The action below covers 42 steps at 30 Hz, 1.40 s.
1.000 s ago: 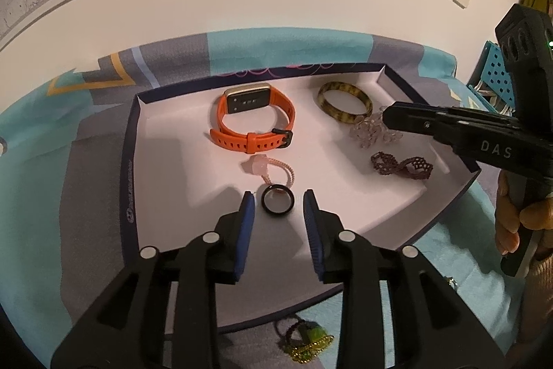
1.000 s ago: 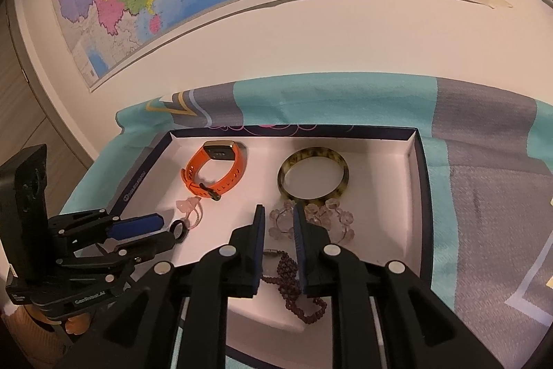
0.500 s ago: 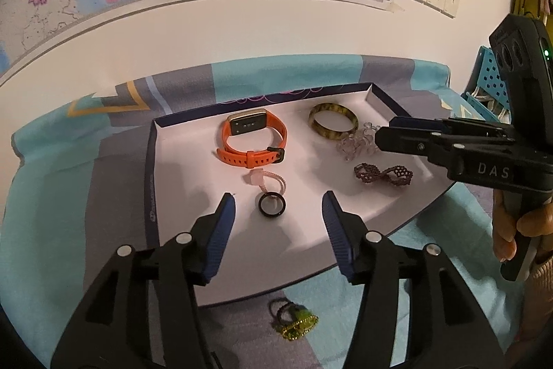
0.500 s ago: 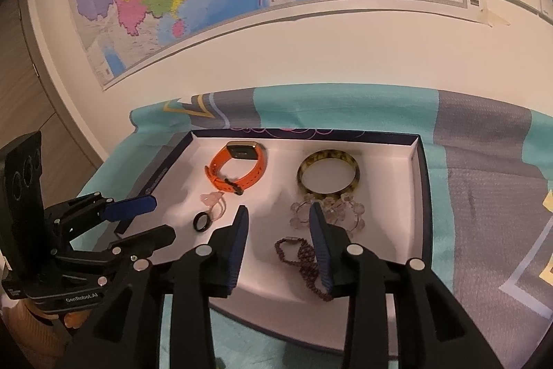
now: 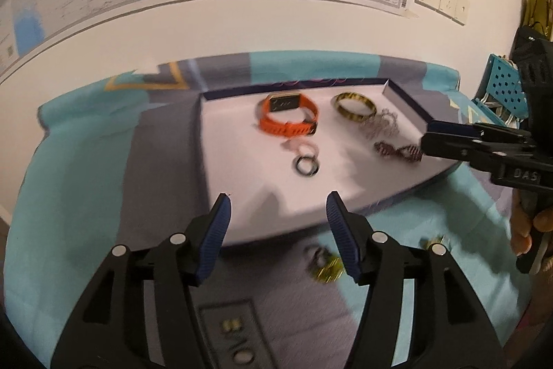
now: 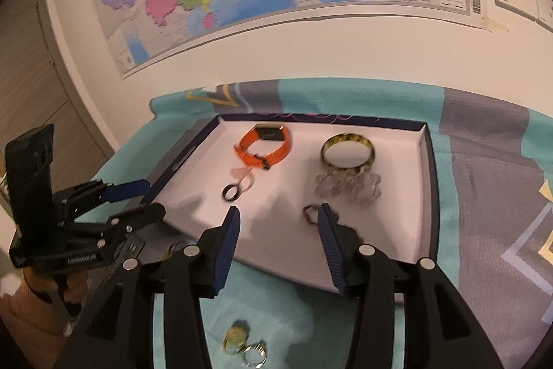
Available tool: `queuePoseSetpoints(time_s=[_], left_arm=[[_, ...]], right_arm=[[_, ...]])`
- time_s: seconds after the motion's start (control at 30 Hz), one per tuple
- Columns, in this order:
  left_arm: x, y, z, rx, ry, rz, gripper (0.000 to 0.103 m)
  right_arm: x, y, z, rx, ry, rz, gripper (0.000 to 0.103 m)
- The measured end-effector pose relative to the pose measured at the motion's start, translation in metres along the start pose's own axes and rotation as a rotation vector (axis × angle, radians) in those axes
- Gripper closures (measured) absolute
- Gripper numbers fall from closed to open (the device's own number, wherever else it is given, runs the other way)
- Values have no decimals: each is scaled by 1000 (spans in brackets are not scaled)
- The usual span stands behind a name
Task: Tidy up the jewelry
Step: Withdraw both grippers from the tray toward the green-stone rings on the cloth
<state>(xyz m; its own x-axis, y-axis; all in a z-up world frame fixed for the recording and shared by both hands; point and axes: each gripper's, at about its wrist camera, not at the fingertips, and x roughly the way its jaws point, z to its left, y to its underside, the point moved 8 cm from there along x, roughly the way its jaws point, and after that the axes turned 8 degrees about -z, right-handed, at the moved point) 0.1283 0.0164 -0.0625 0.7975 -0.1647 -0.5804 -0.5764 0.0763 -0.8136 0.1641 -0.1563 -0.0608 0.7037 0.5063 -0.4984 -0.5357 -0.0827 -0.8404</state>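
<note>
A white tray (image 5: 238,140) with a dark rim (image 6: 430,196) holds an orange watch (image 5: 288,118), a yellow-black bangle (image 5: 354,108), a clear bead bracelet (image 5: 380,125), a dark bead bracelet (image 5: 397,151), a pink charm (image 5: 302,147) and a black ring (image 5: 306,165). My left gripper (image 5: 278,213) is open and empty above the tray's near edge. My right gripper (image 6: 276,227) is open and empty over the tray's near side, beside the dark bead bracelet (image 6: 311,213).
On the teal and grey cloth before the tray lie a green-gold piece (image 5: 325,263), small earrings (image 5: 231,325) and gold and silver rings (image 6: 245,344). A wall with a map stands behind. A blue perforated basket (image 5: 504,89) is at the right.
Both grippers have opened wide and pulled back and up from the tray. The black ring lies free in the tray.
</note>
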Motion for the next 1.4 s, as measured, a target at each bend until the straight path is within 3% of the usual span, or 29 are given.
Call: queuePoseSetpoints(time_s=[0.33, 0.63, 0.73, 0.8, 0.93, 1.0, 1.13, 1.4], left_arm=[[-22, 48, -3, 44, 7, 43, 45], [-18, 50, -26, 79, 62, 51, 47], [-13, 47, -32, 80, 86, 55, 52], [-8, 46, -32, 72, 99, 64, 67], [-2, 46, -36, 63, 138, 85, 77], [-1, 48, -38, 63, 149, 92, 89], [-9, 52, -49, 82, 194, 84, 94], [-25, 67, -55, 76, 248, 106, 92]], right_arm=[[-14, 38, 23, -57, -22, 46, 55], [-13, 57, 41, -85, -53, 85, 55], [-8, 60, 49, -99, -66, 92, 55], [-5, 62, 53, -99, -74, 96, 55], [-4, 63, 53, -91, -76, 96, 55], [-5, 63, 51, -86, -73, 96, 55], [-7, 64, 45, -76, -66, 96, 55], [-13, 69, 31, -45, -50, 96, 55]])
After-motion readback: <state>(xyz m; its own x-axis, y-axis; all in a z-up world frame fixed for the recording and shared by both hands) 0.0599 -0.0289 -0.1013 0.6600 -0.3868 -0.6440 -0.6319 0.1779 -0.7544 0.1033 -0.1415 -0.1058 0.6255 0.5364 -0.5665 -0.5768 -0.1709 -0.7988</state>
